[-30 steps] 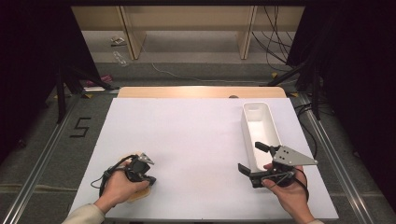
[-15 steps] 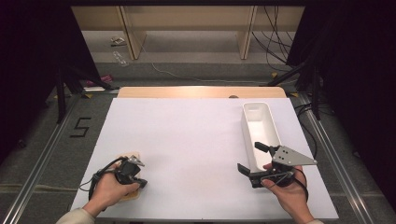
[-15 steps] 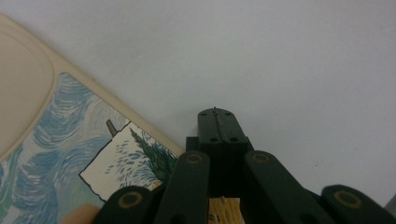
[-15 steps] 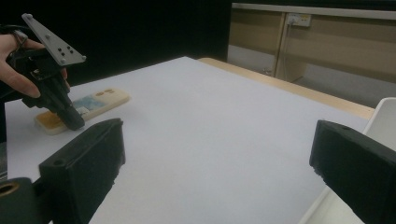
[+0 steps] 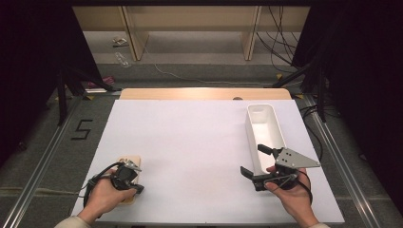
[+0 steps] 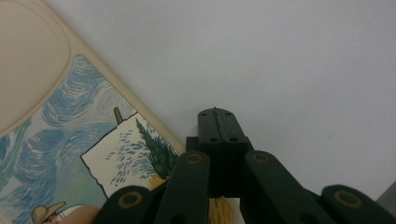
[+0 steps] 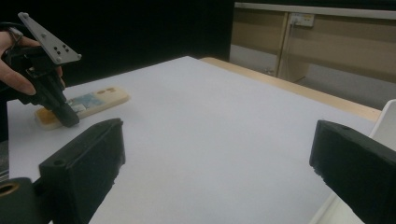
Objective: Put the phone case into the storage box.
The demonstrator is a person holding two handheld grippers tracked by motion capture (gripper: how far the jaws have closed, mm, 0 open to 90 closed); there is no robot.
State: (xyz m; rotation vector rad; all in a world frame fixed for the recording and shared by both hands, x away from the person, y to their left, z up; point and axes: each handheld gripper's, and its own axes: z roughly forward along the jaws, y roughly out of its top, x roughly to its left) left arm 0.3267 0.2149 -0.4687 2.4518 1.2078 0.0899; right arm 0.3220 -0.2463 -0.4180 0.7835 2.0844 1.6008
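Table (image 5: 199, 142): sheet-covered, a bare strip along its far edge.
Board (image 5: 131, 164): flat on the table, near-left corner.
Left gripper (image 5: 139, 188): over the board's near end, tips just beside its right edge.
Bin (image 5: 264, 130): on the table's right side, lengthwise front to back.
Right gripper (image 5: 257, 162): at the bin's near end, well apart from the board.

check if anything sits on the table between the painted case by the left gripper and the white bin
Nothing visible does. The painted case lies under the shut left gripper, and the white table is bare from there across to the white bin.
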